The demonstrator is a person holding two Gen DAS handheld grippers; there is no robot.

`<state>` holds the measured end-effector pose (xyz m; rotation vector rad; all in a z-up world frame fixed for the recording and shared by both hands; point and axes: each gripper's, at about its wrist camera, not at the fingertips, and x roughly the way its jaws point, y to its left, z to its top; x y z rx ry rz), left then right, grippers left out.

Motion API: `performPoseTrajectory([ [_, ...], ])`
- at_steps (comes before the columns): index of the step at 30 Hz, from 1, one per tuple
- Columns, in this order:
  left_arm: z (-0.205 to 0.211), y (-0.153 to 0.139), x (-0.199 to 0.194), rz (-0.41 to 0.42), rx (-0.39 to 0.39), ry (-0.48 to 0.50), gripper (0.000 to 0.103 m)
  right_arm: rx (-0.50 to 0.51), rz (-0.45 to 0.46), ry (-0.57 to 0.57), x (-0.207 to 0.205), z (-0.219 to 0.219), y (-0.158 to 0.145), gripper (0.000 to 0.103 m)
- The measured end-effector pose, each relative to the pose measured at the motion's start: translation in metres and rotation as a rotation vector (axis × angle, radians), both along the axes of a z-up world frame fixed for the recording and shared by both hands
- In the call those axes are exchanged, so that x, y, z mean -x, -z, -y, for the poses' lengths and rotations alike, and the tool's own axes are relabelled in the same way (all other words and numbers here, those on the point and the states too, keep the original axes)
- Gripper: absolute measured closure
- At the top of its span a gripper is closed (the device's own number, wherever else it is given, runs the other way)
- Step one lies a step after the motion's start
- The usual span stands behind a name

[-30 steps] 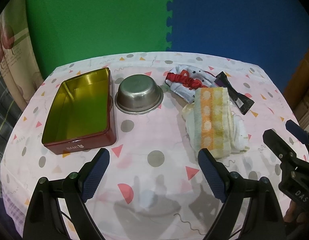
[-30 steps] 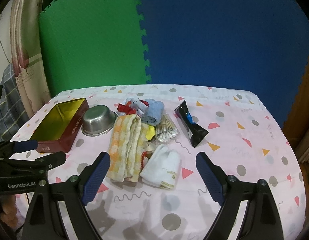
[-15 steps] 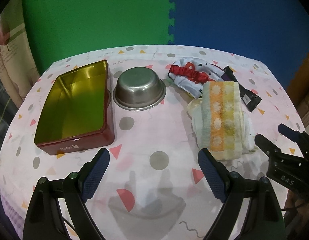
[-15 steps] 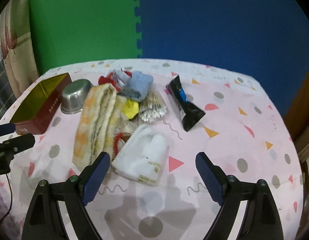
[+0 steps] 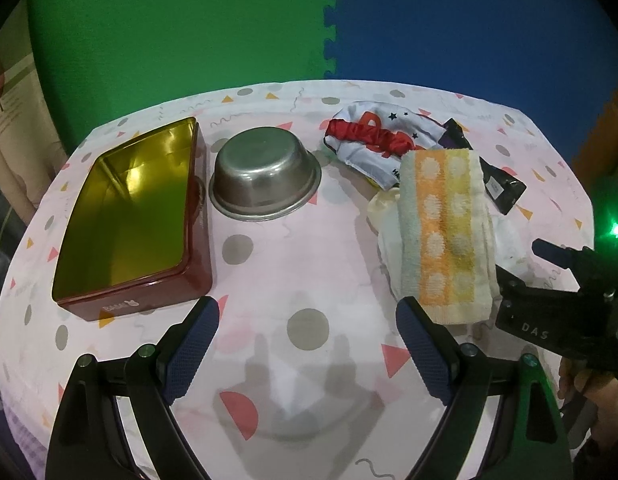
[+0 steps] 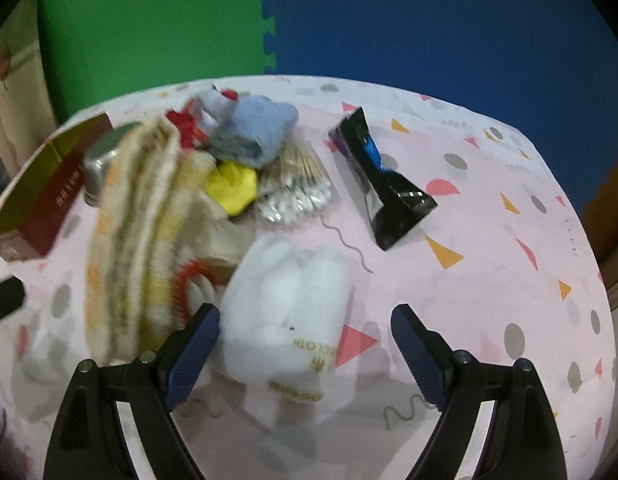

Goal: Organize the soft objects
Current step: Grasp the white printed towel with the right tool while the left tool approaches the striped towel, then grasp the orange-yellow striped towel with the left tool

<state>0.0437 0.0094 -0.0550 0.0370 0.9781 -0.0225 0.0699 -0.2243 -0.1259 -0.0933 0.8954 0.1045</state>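
Green and blue foam mats were seen behind a desk (image 5: pixel 269 264) draped in a pink patterned cloth. The right hand-held gripper (image 6: pixel 305 344) was held spread wide, empty, around the near end of the white cloth pack (image 6: pixel 293 312). The left hand-held gripper (image 5: pixel 307 344) was likewise apart and empty, the open tin (image 5: pixel 129 216) at its ten o'clock. The pack would be best pinched mid-body, clear of the striped towel (image 6: pixel 129 232) at nine o'clock.

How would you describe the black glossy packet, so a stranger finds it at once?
Look at the pink patterned tablecloth, then right of the heap of cloths. There the black glossy packet lies alone, flat, touching nothing. Only it is dark and shiny, with a blue patch.
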Motion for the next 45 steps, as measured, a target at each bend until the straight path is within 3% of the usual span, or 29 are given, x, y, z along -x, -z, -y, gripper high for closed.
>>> performPoseTrajectory([
  [4,0.001,0.001,-0.003,-0.004,0.008,0.006,0.015,-0.004,-0.019,0.016,-0.004,0.012,0.010,0.025],
  [9,0.008,0.000,-0.009,-0.010,0.017,0.023,0.015,-0.035,-0.007,0.016,-0.009,0.023,0.012,0.053],
  [17,0.032,-0.004,-0.013,-0.001,0.030,0.100,0.015,-0.013,0.028,-0.008,-0.012,0.023,0.008,0.071],
  [20,0.043,-0.005,-0.017,-0.005,0.066,0.145,0.015,0.008,0.041,0.015,-0.008,0.029,0.008,0.072],
  [25,0.060,-0.001,-0.028,-0.022,0.122,0.201,0.015,-0.069,0.040,0.037,-0.010,0.043,0.013,0.072],
  [35,0.072,0.025,-0.056,-0.087,0.146,0.203,0.015,-0.068,0.062,0.034,-0.007,0.042,0.017,0.070],
  [37,0.071,0.028,-0.058,-0.091,0.160,0.206,0.024,-0.064,0.063,0.032,-0.007,0.041,0.018,0.069],
  [39,0.071,0.031,-0.059,-0.112,0.195,0.227,0.049,-0.061,0.064,0.032,-0.007,0.041,0.017,0.069],
  [45,0.069,0.023,-0.053,-0.089,0.228,0.257,0.072,-0.061,0.064,0.032,-0.007,0.040,0.017,0.069],
])
